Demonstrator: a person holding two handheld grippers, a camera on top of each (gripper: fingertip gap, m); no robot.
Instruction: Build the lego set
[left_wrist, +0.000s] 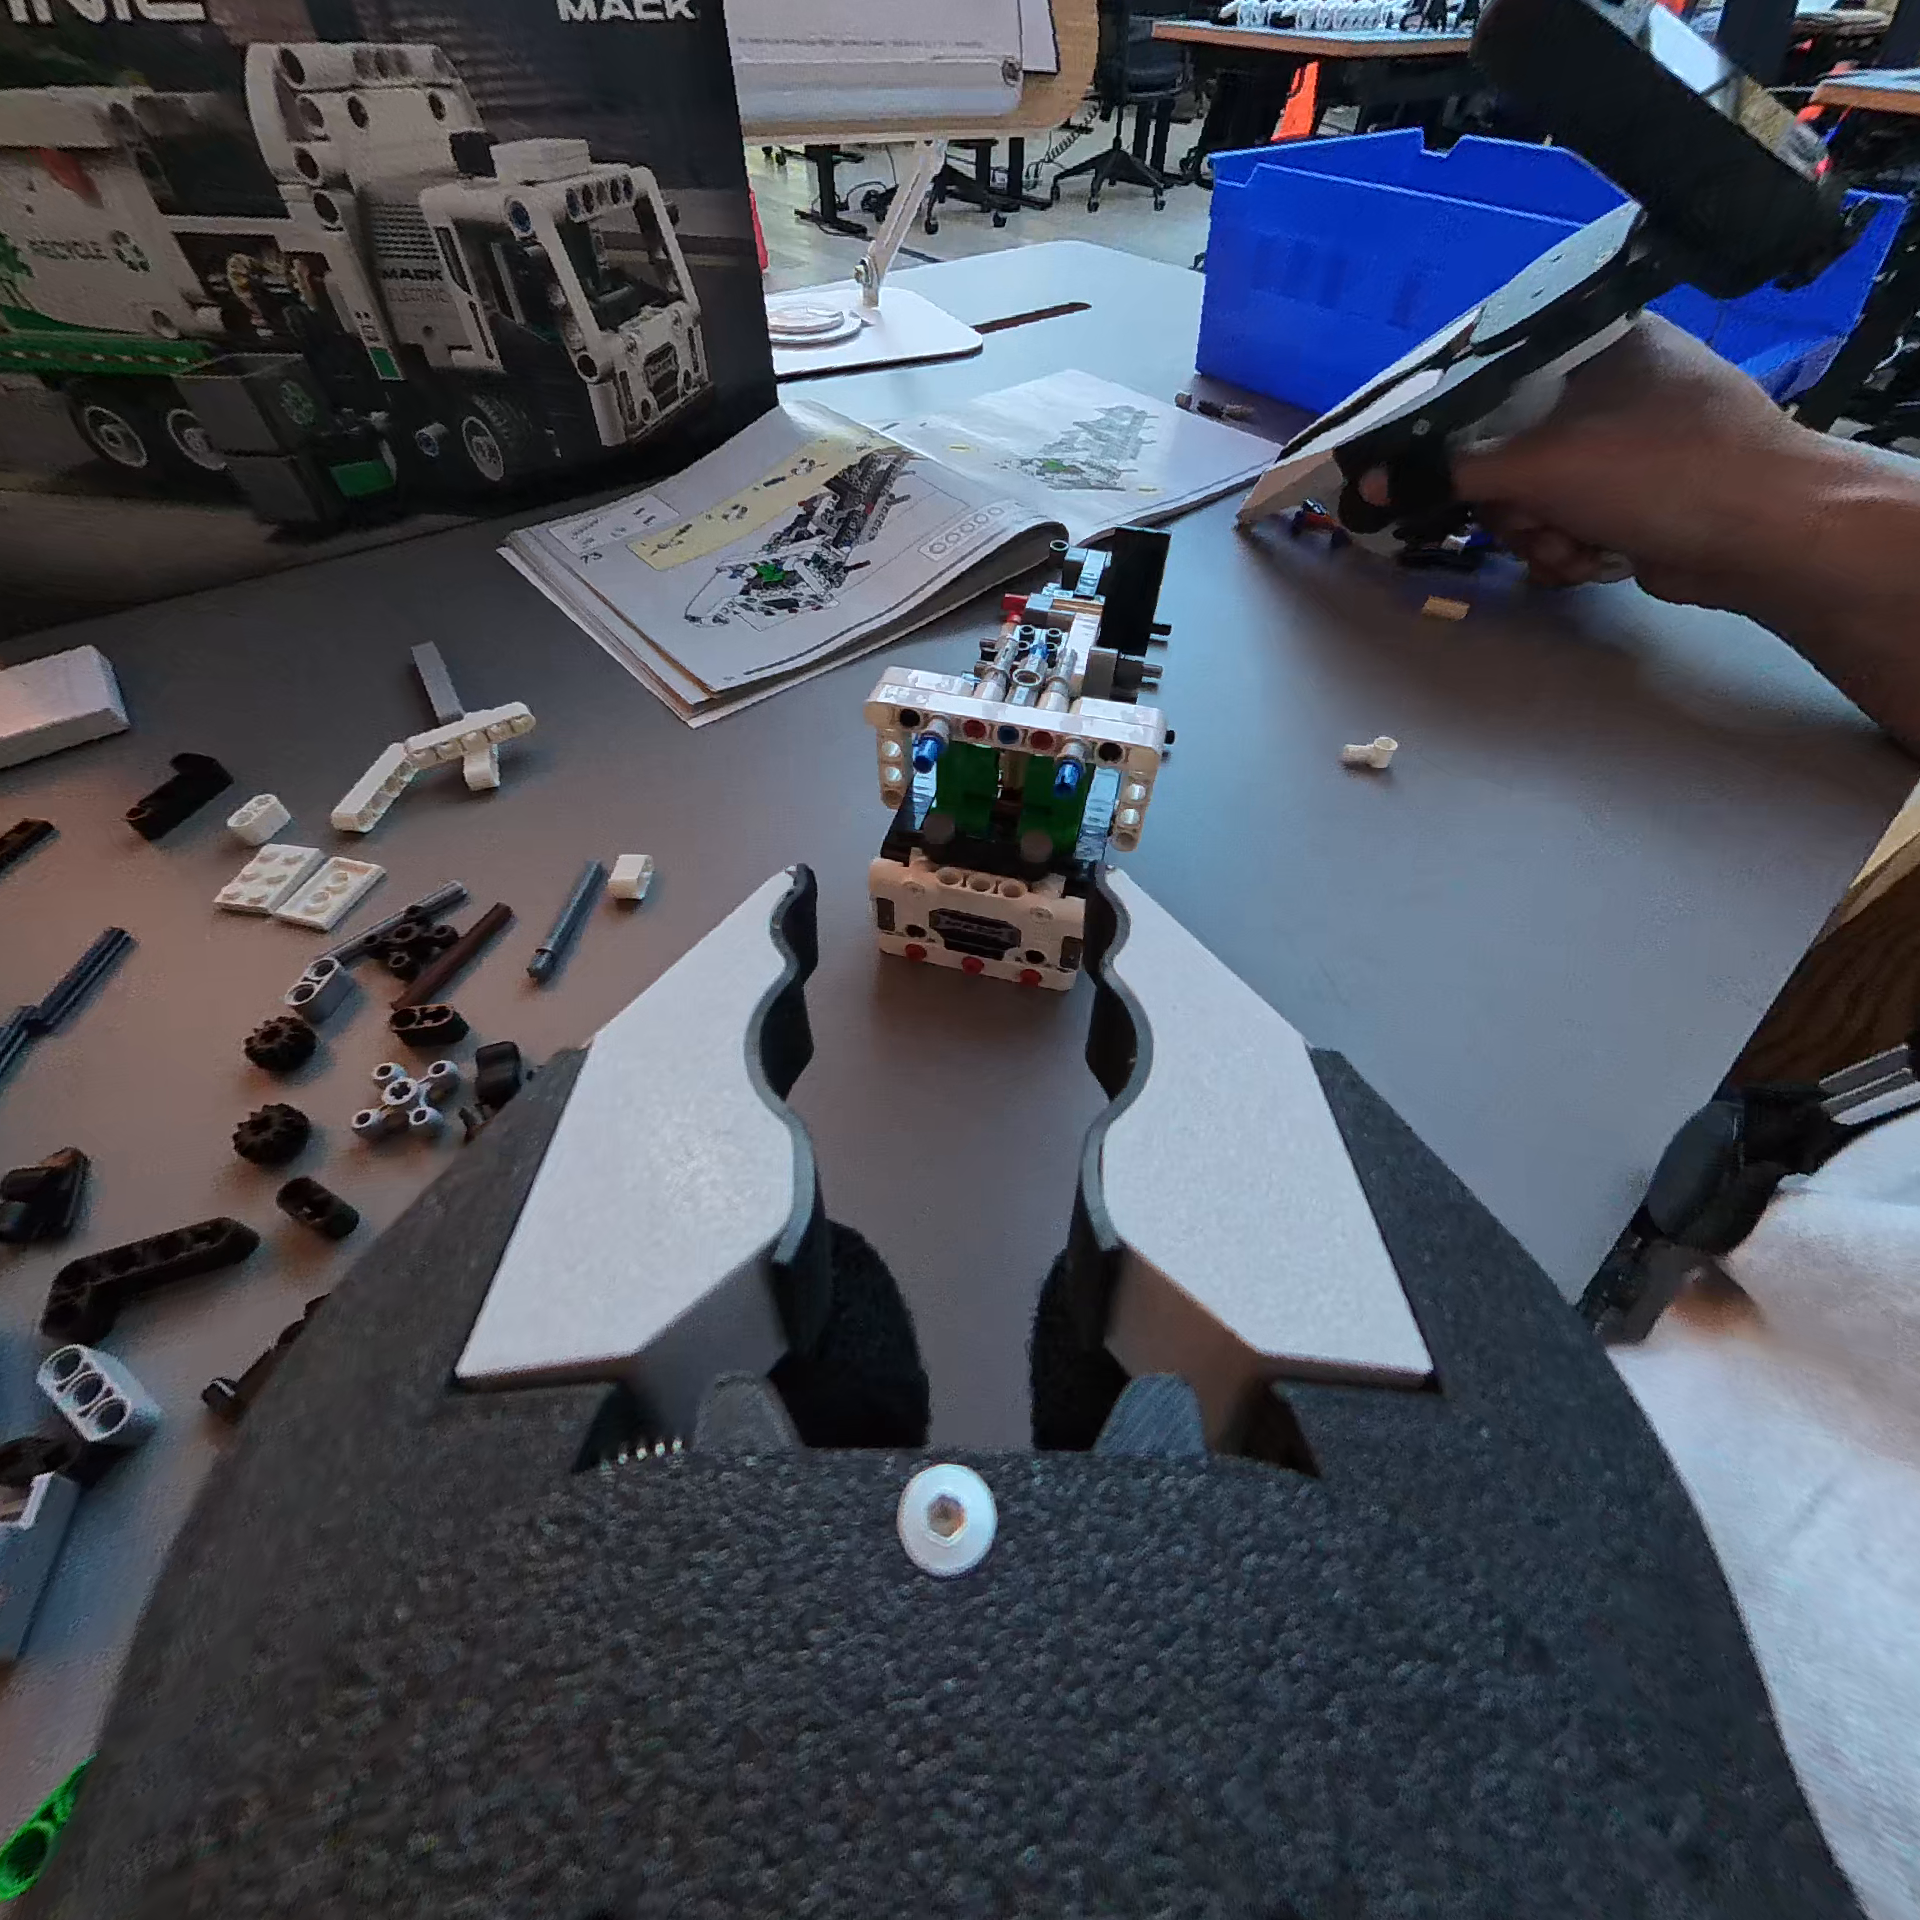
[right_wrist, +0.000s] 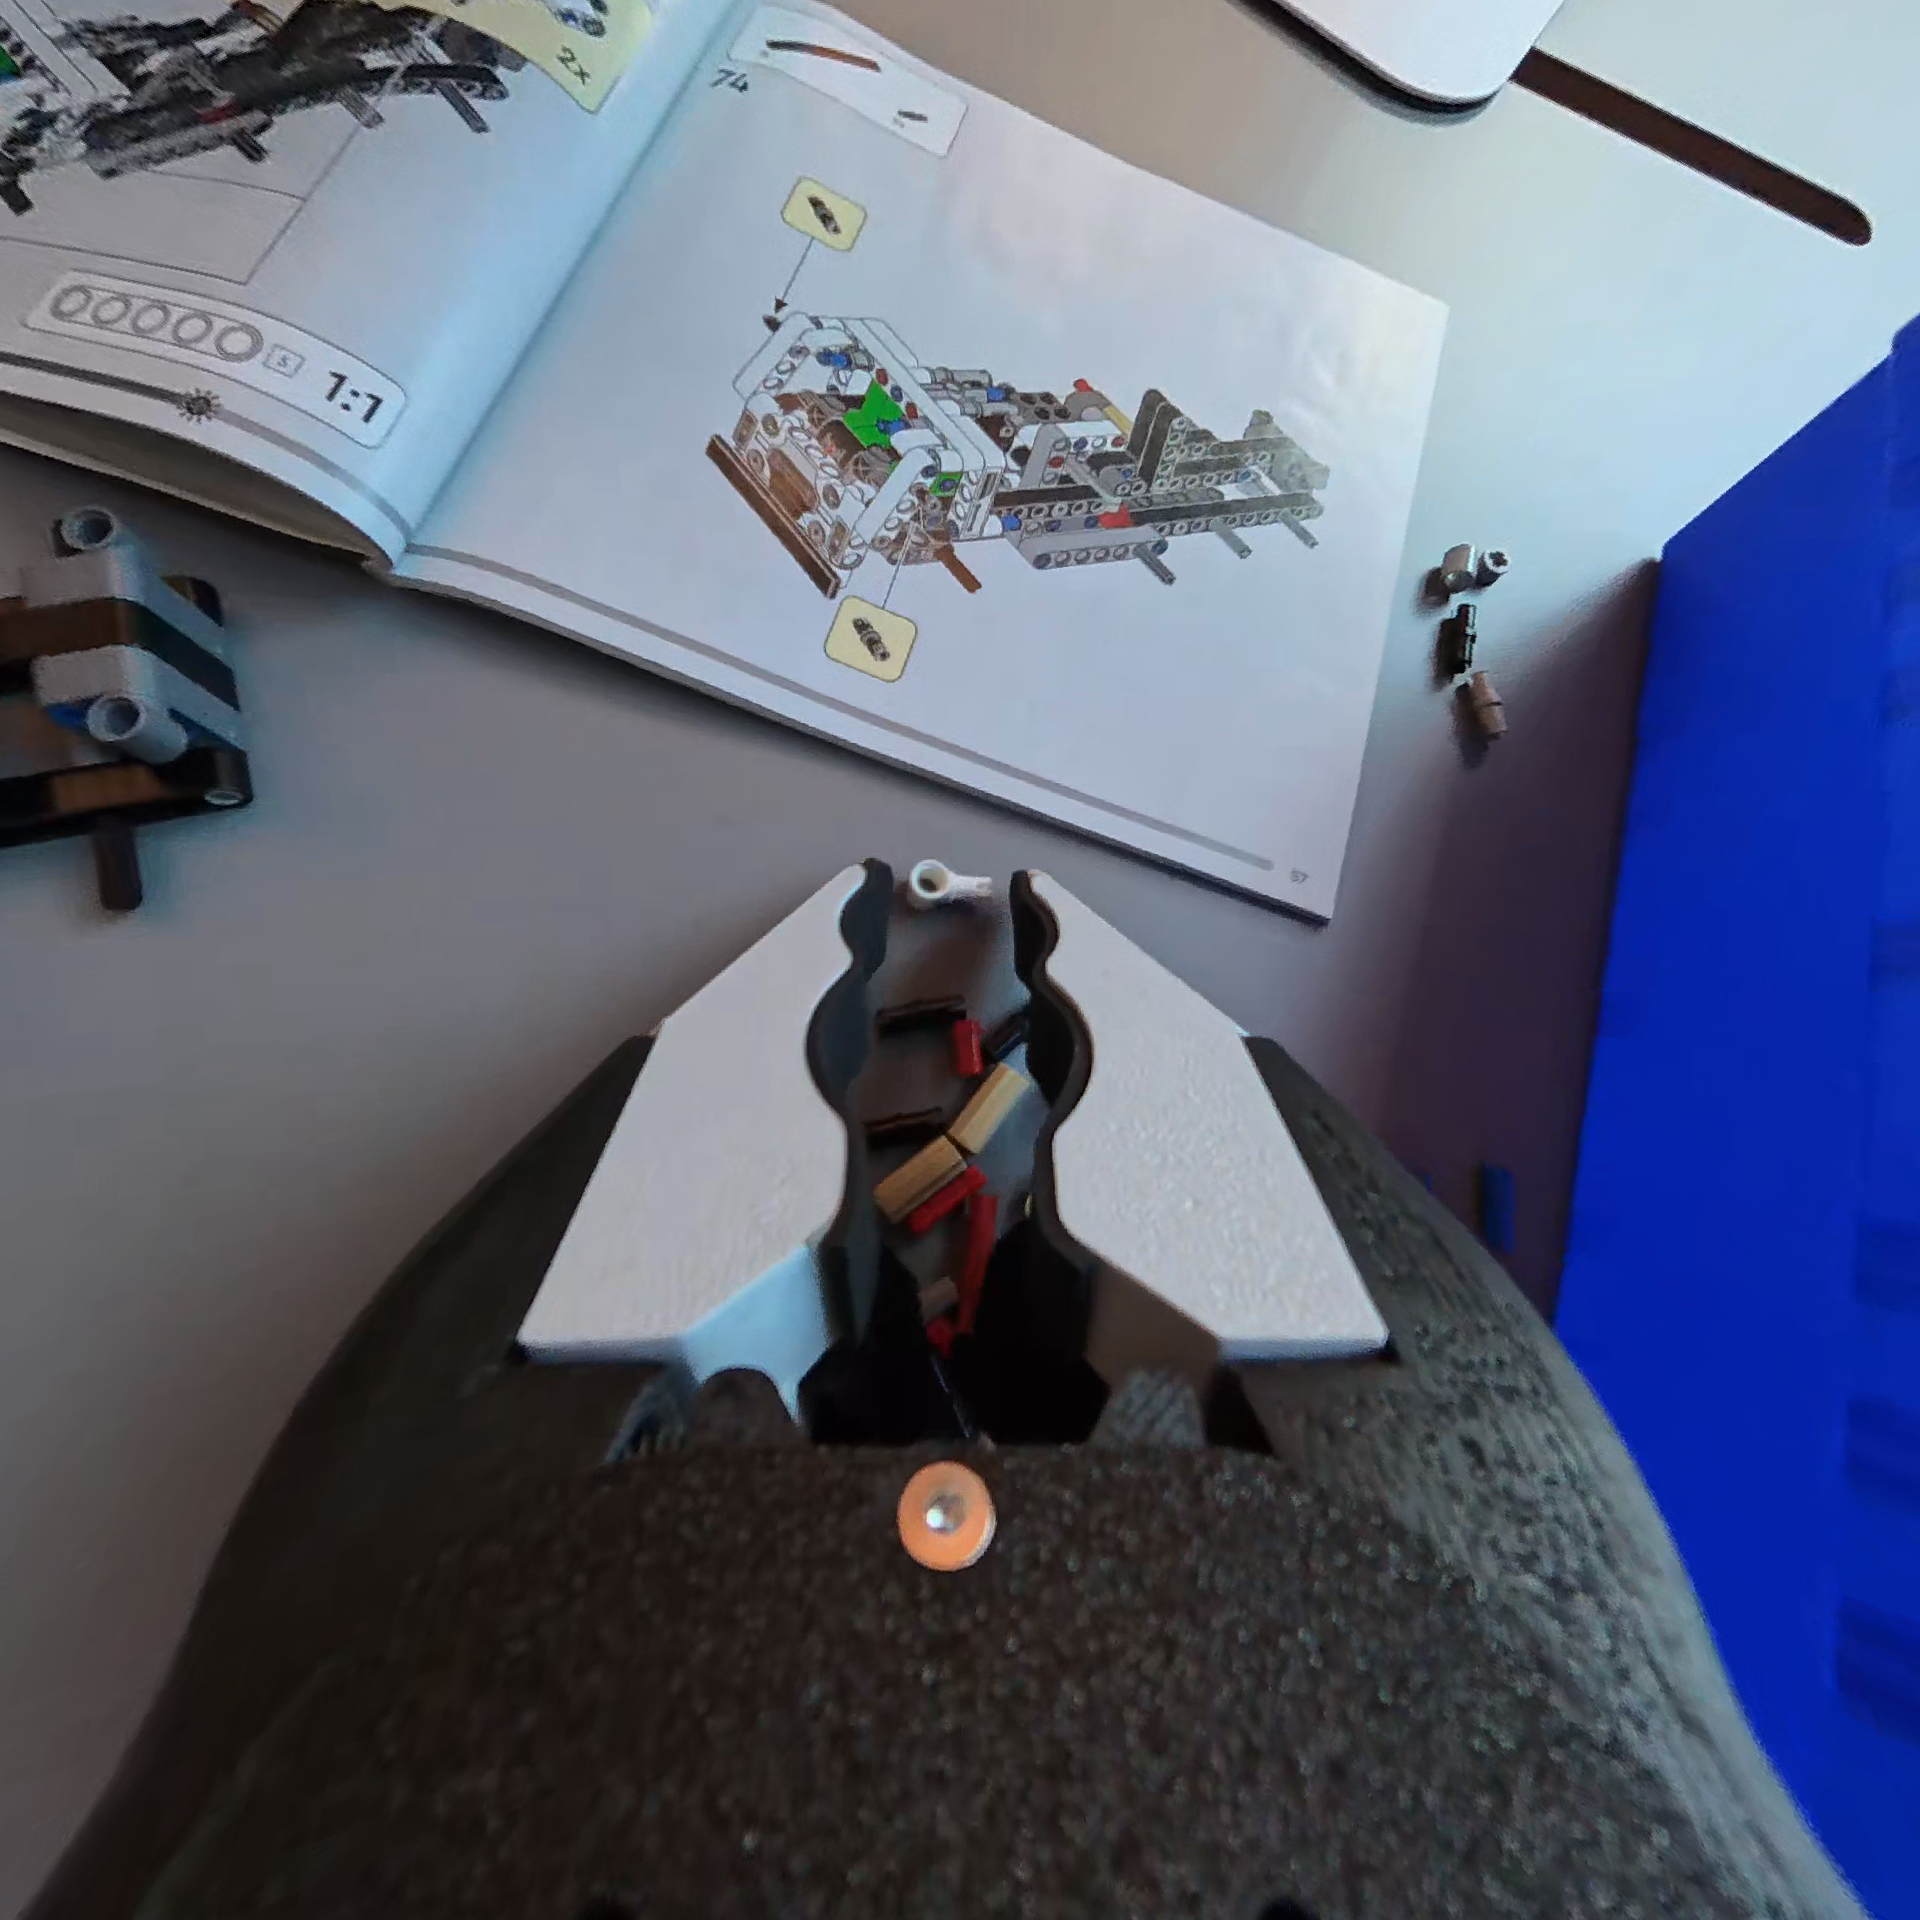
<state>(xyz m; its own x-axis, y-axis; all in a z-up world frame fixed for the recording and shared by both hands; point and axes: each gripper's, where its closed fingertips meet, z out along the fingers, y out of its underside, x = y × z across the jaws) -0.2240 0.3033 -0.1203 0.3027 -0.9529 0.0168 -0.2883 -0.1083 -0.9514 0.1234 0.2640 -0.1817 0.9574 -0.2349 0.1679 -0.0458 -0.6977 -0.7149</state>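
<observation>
The partly built white, black and green lego truck chassis (left_wrist: 1003, 831) stands on the dark table, its front end toward me. My left gripper (left_wrist: 951, 894) is open and empty; its fingertips flank the front of the chassis, apart from it. My right gripper (right_wrist: 948, 883) is open and hovers over a small pile of red, tan and black pins (right_wrist: 951, 1143) on the table. A small white connector (right_wrist: 943, 883) lies just beyond its tips. The right gripper also shows in the left wrist view (left_wrist: 1262, 509), held by a hand. The chassis' rear end (right_wrist: 114, 686) shows at the left edge of the right wrist view.
The open instruction booklet (left_wrist: 883, 520) (right_wrist: 935, 520) lies behind the chassis. The set's box (left_wrist: 364, 260) stands at the back left. Several loose pieces (left_wrist: 364, 987) lie at the left. A blue bin (left_wrist: 1403, 249) (right_wrist: 1766, 935) stands at the right, with three small pins (right_wrist: 1470, 644) beside it. A white connector (left_wrist: 1369, 752) lies right of the chassis. The white connector (left_wrist: 1369, 752) is about 15 cm from my left fingertips.
</observation>
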